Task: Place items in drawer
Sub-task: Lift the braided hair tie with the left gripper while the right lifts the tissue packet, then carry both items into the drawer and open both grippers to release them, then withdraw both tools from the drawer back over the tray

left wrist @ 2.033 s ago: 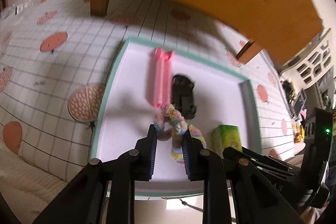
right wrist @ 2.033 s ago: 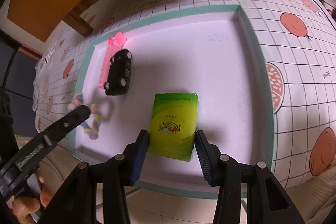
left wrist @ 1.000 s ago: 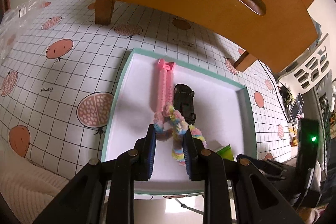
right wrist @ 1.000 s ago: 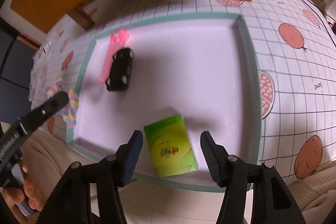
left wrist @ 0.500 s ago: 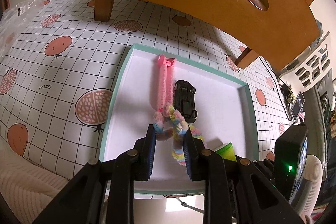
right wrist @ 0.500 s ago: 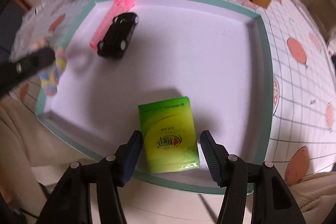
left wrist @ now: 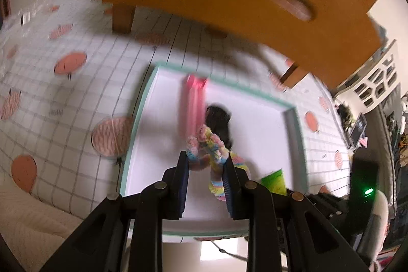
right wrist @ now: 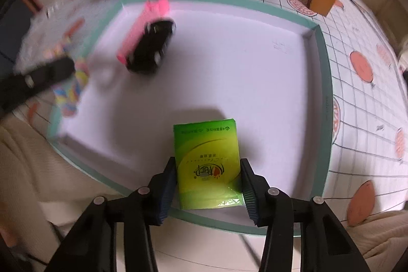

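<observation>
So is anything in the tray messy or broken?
Nothing looks broken or spilled. The black toy car lies slantwise against the pink strip, and the green packet sits by the tray's near edge between the right gripper's jaws. The left gripper holds the rainbow rope.

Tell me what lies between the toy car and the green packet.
Nothing: the right wrist view shows bare white tray floor between toy car and green packet.

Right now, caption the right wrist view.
Right tongs straddle a green packet in the white tray.
</observation>
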`<state>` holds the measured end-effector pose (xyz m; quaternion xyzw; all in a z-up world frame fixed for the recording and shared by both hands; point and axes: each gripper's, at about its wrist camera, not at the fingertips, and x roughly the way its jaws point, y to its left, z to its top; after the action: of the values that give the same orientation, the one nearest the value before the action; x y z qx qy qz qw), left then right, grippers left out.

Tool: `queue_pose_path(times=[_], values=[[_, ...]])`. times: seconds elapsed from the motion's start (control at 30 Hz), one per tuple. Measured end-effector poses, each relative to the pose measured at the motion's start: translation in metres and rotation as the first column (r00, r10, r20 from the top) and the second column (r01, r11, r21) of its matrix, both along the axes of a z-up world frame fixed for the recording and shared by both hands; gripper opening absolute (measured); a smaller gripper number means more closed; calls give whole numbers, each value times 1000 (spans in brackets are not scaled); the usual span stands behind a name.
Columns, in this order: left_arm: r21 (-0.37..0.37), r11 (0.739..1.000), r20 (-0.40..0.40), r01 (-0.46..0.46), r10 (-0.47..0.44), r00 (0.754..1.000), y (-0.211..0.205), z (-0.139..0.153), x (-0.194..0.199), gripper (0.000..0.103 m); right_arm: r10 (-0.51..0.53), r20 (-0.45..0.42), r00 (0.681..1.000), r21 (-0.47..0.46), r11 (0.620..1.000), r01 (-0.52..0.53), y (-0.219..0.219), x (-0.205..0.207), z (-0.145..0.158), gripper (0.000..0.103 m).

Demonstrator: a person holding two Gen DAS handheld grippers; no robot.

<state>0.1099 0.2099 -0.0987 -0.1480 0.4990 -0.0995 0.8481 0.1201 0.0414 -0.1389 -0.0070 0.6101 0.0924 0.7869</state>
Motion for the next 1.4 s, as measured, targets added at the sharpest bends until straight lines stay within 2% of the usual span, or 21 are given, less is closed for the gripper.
queue_pose_path(times=[0.07, 0.13, 0.3, 0.4, 0.47, 0.6, 0.7, 0.8, 0.9, 1.0, 1.1, 1.2, 1.3, 1.4], values=[[-31, 1000, 62, 5, -3, 998, 0, 24, 2, 26, 3, 83, 997, 23, 1000, -4, -1, 5, 31, 49], [-67, 998, 160, 14, -3, 987, 2, 62, 7, 26, -6, 179, 984, 74, 997, -7, -3, 13, 72, 49], [-69, 997, 355, 34, -8, 935, 7, 141, 28, 26, -29, 418, 908, 151, 988, -38, -7, 34, 178, 49], [-49, 999, 408, 14, 8, 913, 13, 176, 55, 26, -23, 503, 864, 138, 989, -54, -5, 54, 221, 50], [-39, 999, 427, 1, 16, 904, 16, 192, 72, 27, -23, 529, 848, 118, 992, -46, -3, 73, 241, 50], [8, 1000, 426, -27, 21, 905, 19, 205, 104, 29, -39, 523, 852, 111, 994, -23, -5, 114, 258, 50], [25, 998, 384, -56, 42, 922, 21, 201, 126, 30, -40, 505, 862, 96, 995, -10, -2, 135, 260, 50], [36, 995, 342, -89, 72, 937, 25, 193, 143, 40, -46, 481, 876, 92, 996, 2, -3, 153, 255, 51], [29, 994, 316, -105, 91, 944, 29, 186, 151, 61, -45, 462, 886, 86, 996, 6, -1, 165, 252, 52], [30, 993, 303, -114, 99, 948, 32, 181, 153, 63, -45, 457, 888, 93, 996, 3, -3, 166, 251, 66], [39, 992, 295, -120, 103, 950, 31, 175, 148, 73, -43, 453, 890, 90, 996, 3, -5, 166, 248, 70], [42, 991, 294, -125, 107, 950, 32, 174, 146, 75, -43, 447, 893, 87, 996, 4, -6, 159, 243, 74], [63, 989, 284, -135, 112, 952, 31, 171, 146, 82, -46, 444, 895, 89, 996, 7, -8, 156, 242, 82], [81, 987, 289, -140, 111, 951, 30, 167, 143, 87, -49, 444, 894, 91, 996, 9, -10, 152, 238, 95]])
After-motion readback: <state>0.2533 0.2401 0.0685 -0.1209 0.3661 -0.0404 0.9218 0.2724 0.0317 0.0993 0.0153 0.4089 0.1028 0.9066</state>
